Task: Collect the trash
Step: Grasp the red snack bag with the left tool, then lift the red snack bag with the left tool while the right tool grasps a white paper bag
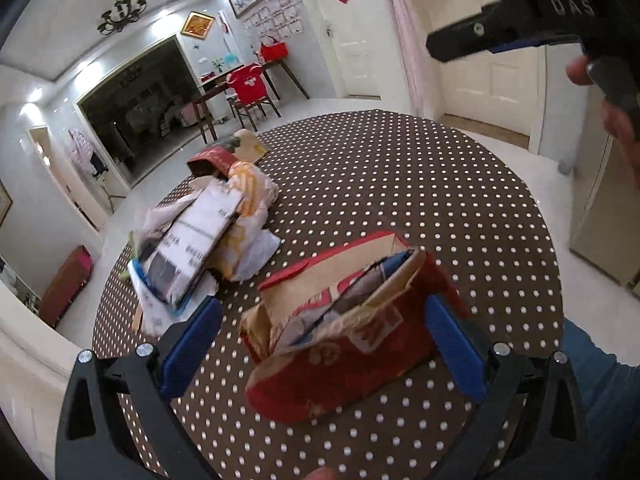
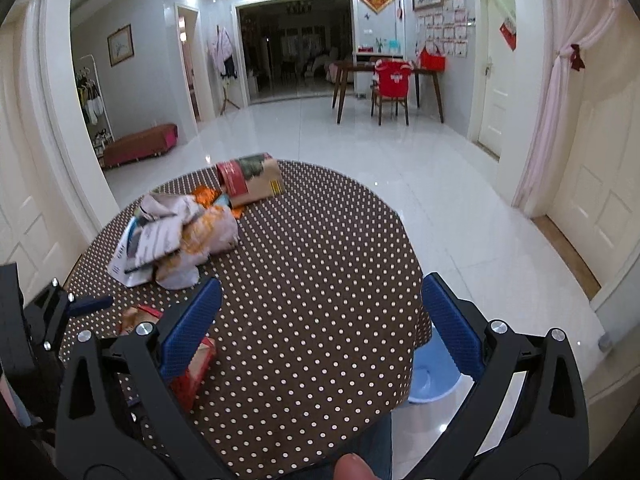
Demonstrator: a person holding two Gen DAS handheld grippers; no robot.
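A crumpled red paper bag [image 1: 340, 340] with flattened packaging inside lies on the brown polka-dot table [image 1: 400, 184]. My left gripper [image 1: 324, 340] is open with its blue fingers either side of the bag, not pressing it. A pile of crumpled wrappers and a flattened carton [image 1: 208, 236] lies further left; it also shows in the right wrist view [image 2: 176, 236]. My right gripper [image 2: 320, 328] is open and empty above the table's near edge. The red bag [image 2: 192, 372] shows partly behind its left finger.
A brown and red box [image 2: 250, 178] lies at the table's far side. A blue bin [image 2: 432, 380] stands on the floor under the table's right edge. A dining table with a red-covered chair [image 2: 392, 80] stands far back.
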